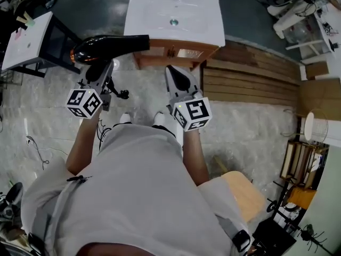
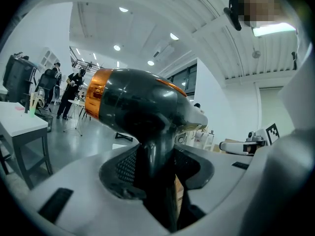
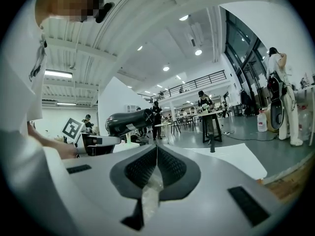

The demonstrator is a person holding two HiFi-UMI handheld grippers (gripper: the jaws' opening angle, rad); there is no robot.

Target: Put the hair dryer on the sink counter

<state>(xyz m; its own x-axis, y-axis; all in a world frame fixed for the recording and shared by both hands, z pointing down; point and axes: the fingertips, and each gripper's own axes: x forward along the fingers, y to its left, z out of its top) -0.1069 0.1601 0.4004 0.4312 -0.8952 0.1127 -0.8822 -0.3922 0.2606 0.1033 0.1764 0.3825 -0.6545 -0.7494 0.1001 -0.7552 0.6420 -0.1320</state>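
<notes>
The hair dryer (image 1: 109, 47) is black with an orange band at its rear, and it lies level in the air with its nozzle pointing right. My left gripper (image 1: 98, 71) is shut on its handle from below. In the left gripper view the dryer's body (image 2: 142, 107) fills the middle and its handle runs down between the left gripper's (image 2: 155, 176) jaws. The white sink counter (image 1: 208, 23) stands just ahead, its basin empty. My right gripper (image 1: 181, 81) hovers in front of the counter, shut with nothing in it. The right gripper view shows those jaws (image 3: 156, 168) touching, with the dryer (image 3: 130, 122) to the left.
A wooden cabinet (image 1: 176, 52) sits under the sink. A white table (image 1: 26, 41) stands at the left. Wooden planks (image 1: 250, 79) lie on the floor to the right, and a wooden stool (image 1: 242, 193) is behind my right arm. Several people stand far off in the hall.
</notes>
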